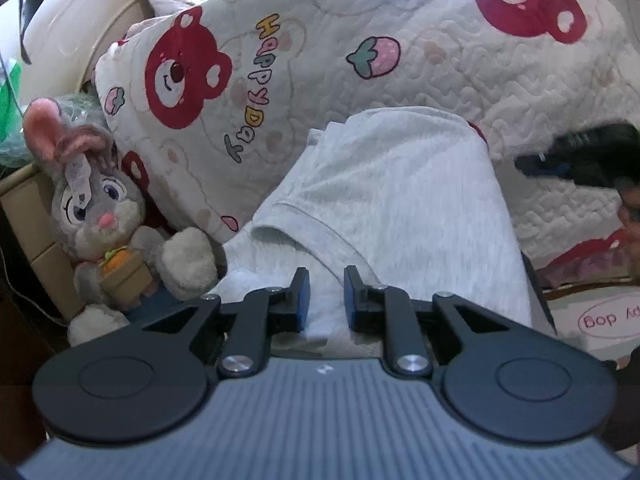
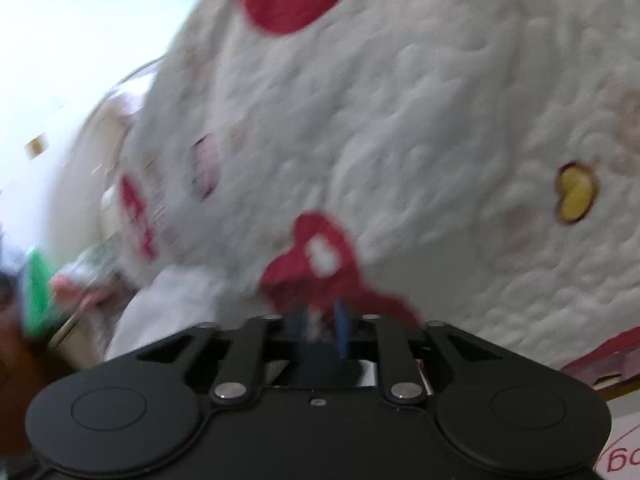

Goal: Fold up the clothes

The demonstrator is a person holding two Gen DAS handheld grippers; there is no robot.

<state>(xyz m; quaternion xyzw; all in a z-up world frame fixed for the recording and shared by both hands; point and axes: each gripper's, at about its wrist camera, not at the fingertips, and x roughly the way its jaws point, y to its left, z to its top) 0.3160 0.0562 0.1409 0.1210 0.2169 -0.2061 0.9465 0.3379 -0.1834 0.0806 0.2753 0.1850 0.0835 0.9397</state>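
Note:
A light grey garment (image 1: 400, 200) lies draped over a white quilt (image 1: 440, 60) printed with red bears. My left gripper (image 1: 325, 300) is at the garment's near edge, its blue pads (image 1: 303, 300) narrow with bunched grey fabric pinched between them. Blurred and dark, my right gripper (image 1: 526, 162) hovers over the quilt just right of the garment. In the right wrist view the right gripper (image 2: 322, 320) has its jaws close together over a red patch of the quilt (image 2: 400, 120). The blur hides whether they pinch anything. The garment (image 2: 172, 300) shows at the lower left there.
A grey plush rabbit (image 1: 100, 216) sits left of the garment against a cardboard box (image 1: 24, 216). A cream sofa back (image 1: 72, 32) rises behind. A white item with pink lettering (image 1: 600, 320) lies at the lower right. A hand (image 1: 630, 216) shows at the right edge.

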